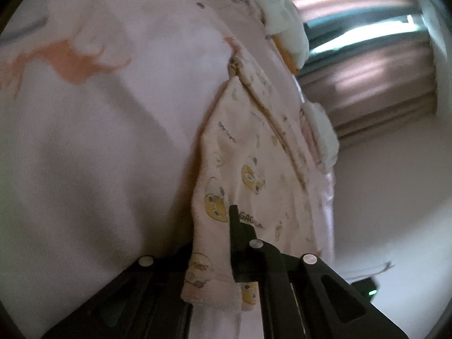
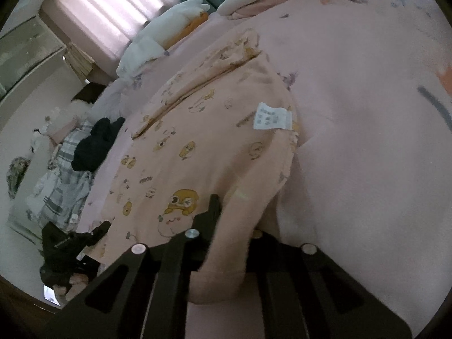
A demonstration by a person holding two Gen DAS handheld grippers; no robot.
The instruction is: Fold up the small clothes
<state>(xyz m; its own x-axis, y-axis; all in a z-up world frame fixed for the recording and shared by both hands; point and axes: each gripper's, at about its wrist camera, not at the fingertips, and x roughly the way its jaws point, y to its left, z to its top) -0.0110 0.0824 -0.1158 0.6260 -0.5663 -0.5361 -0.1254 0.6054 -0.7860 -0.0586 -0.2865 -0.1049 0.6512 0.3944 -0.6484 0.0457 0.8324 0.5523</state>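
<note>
In the left wrist view, the left gripper (image 1: pixel 214 243) is clamped on the edge of a small pink garment (image 1: pixel 243 152) printed with yellow cartoon figures; the cloth runs between its black fingers (image 1: pixel 236 226) and drapes away over the bed. The bed (image 1: pixel 99 141) is covered by a pale pink sheet with an orange animal print at the left. White pillows (image 1: pixel 285 19) lie along the far edge. Beyond the bed hang pinkish curtains (image 1: pixel 375 65) with bright bands of light, and a pale floor (image 1: pixel 395 212) fills the lower right.

In the right wrist view, the right gripper (image 2: pixel 226 226) is closed on a fold of the same garment (image 2: pixel 214 130), which lies spread on the bed (image 2: pixel 367 169) with a white care label (image 2: pixel 272 118) facing up. A dark piece of clothing (image 2: pixel 96 144) and a plaid cloth (image 2: pixel 65 180) rest at the bed's left edge. The left gripper (image 2: pixel 73 243) shows at the lower left, at the garment's edge. Pillows (image 2: pixel 169 25) sit at the top, with the lit curtains (image 2: pixel 113 2) behind.
</note>
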